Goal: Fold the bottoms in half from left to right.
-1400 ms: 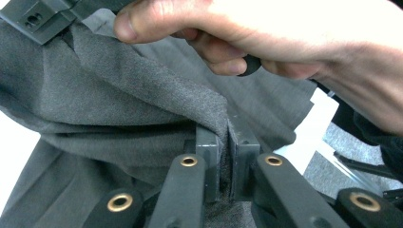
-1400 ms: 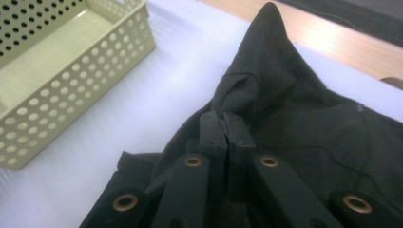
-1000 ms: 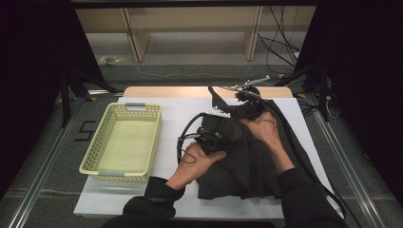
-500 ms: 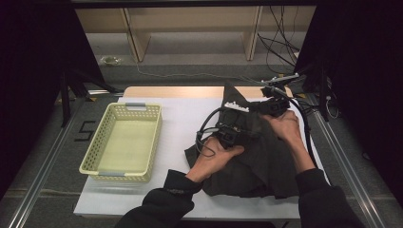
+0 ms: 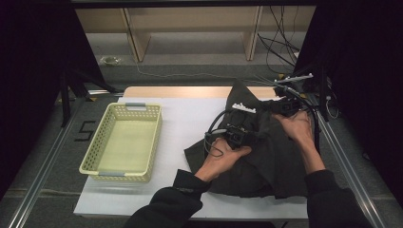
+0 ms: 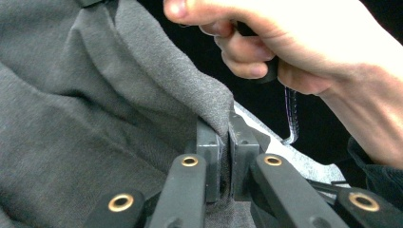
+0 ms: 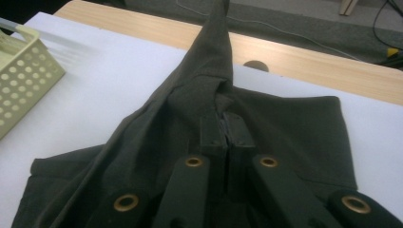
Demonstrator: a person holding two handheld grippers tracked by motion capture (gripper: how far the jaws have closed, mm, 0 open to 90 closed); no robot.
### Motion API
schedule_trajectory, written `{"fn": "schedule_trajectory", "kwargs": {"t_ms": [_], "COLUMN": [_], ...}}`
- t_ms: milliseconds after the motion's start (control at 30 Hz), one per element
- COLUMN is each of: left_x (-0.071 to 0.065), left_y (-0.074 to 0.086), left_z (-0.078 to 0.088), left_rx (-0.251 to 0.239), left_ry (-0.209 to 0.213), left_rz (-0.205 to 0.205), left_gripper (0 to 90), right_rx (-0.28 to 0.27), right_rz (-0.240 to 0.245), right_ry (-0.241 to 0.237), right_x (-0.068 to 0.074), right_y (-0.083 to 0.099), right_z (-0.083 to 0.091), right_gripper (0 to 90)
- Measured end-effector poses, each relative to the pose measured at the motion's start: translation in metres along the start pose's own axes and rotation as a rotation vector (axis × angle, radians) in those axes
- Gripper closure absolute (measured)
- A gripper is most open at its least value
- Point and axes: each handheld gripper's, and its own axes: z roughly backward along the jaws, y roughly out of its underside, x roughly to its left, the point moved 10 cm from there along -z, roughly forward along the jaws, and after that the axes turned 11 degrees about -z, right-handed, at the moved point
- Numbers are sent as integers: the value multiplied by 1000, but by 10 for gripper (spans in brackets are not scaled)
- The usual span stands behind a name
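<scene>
A dark grey garment [image 5: 266, 156] lies bunched on the right half of the white table top [image 5: 190, 123]. My left gripper [image 5: 240, 135] sits over its middle, shut on a fold of the cloth [image 6: 209, 99]; the pads [image 6: 208, 142] pinch the fabric edge. My right gripper [image 5: 285, 107] is at the garment's far right part, shut on the cloth [image 7: 214, 80], which rises in a peak beyond the fingertips [image 7: 213, 128]. In the left gripper view the person's other hand [image 6: 285, 42] grips a handle close behind the fold.
A pale yellow perforated basket [image 5: 124, 141] stands on the table's left side, with nothing in it. A wooden strip [image 5: 176, 91] runs along the far edge. Cables [image 5: 280, 47] hang behind the table at right. Bare white surface lies between basket and garment.
Both hands and the garment have shifted to the right across the table, away from the basket. The cloth now stands up in a peak at its far side. Both grips stay on the fabric.
</scene>
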Motion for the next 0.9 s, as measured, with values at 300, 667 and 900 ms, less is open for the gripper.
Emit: {"fn": "schedule_trajectory", "kwargs": {"t_ms": [300, 667, 900], "left_x": [-4, -7, -11], "left_y": [-5, -14, -13], "left_z": [-12, -23, -32], "left_rx": [-8, 3, 17], "left_ry": [19, 27, 48], "left_rz": [14, 19, 21], "left_gripper": [850, 844, 839], "right_rx": [-12, -18, -17], "right_rz": [-8, -43, -55], "right_ry": [34, 60, 74], "right_x": [-16, -41, -54], "right_y": [-2, 0, 5], "right_z": [9, 17, 20], "right_gripper": [891, 891, 891]}}
